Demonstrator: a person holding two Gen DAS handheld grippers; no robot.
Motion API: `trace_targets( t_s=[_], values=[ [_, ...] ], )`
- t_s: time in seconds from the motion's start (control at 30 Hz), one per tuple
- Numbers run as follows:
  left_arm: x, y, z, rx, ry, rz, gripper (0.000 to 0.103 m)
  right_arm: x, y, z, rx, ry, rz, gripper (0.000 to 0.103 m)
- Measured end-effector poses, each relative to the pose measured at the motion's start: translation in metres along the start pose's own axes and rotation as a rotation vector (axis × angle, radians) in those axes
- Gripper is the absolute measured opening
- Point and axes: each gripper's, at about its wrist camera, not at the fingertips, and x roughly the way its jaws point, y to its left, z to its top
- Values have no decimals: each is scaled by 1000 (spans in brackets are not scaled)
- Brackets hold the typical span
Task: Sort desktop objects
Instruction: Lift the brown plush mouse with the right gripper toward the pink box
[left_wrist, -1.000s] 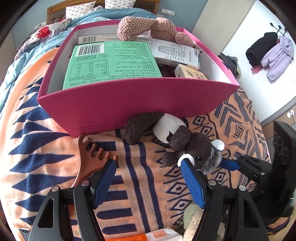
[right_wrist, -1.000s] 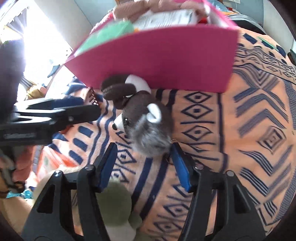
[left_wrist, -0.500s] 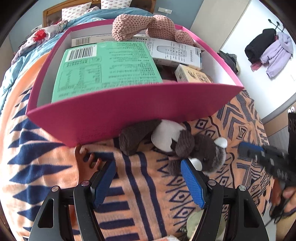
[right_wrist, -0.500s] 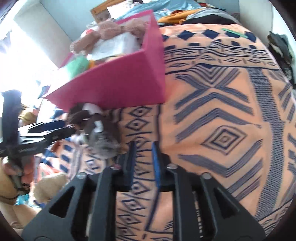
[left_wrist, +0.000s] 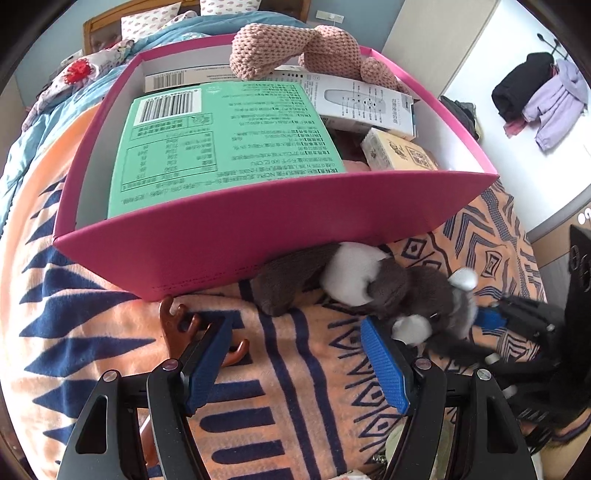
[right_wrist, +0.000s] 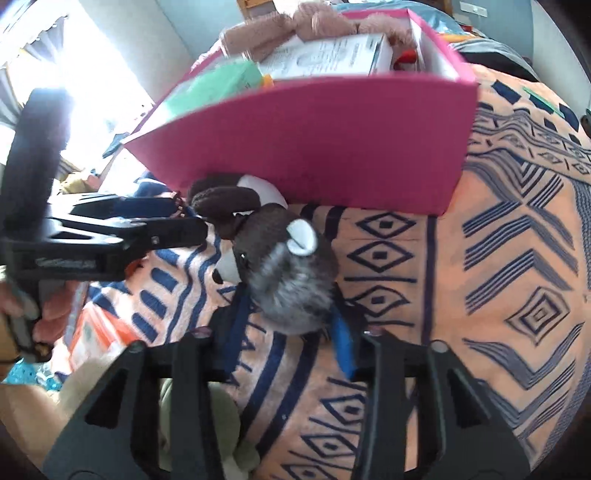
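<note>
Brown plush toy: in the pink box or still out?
Out. The brown plush toy lies on the patterned blanket against the pink box's front wall, its head between the right gripper's fingers.

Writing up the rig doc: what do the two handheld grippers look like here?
Both match: the left gripper and right gripper have black plastic finger arms with triangular cutouts and silver screw heads, ending in blue pads with a fine ribbed texture. The left gripper's body, seen from the right wrist camera, carries small white lettering, too blurred to read. No cables or sleeves show.

Barcode, seemingly illegible print, green box
</note>
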Motion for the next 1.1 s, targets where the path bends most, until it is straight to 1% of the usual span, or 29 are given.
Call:
trace_targets(
  t_s=[0.07,0.13,0.2,0.23,0.3,0.37,0.47,0.5,0.6,0.67,0.83,1.0,1.03,1.07,1.1],
  values=[
    [0,-1,0,1,0,-17,74,-13,-10,2,-16,5,-9,40],
    [2,-4,1,11,1,-23,74,-23,-24,2,-1,5,-25,41],
    [5,-9,3,22,6,-29,74,-26,-45,1,46,30,-22,43],
    [7,-11,5,28,9,-32,74,-27,-53,0,73,28,-40,43],
    [11,-17,7,41,16,-40,74,-30,-69,-3,138,12,-80,43],
    [15,-25,9,64,20,-47,74,-33,-81,-8,217,-22,-71,43],
    [21,-34,14,85,24,-50,74,-36,-85,-16,279,-58,-52,45],
    [24,-36,16,84,29,-51,74,-37,-85,-17,297,-69,-46,49],
    [35,-39,21,77,48,-57,74,-34,-78,-19,322,-92,-13,55],
    [42,-40,24,69,60,-59,74,-30,-73,-18,319,-96,-23,58],
    [55,-42,28,55,73,-73,74,-17,-73,-17,332,-106,-20,58],
    [58,-42,30,52,77,-106,76,-16,-78,-15,353,-131,-22,58],
    [58,-43,30,54,77,-114,75,-17,-80,-14,359,-137,-23,58],
    [58,-43,30,56,77,-122,72,-18,-81,-14,363,-145,-23,58],
    [57,-43,30,56,78,-130,65,-20,-82,-14,365,-154,-25,58]
  ],
)
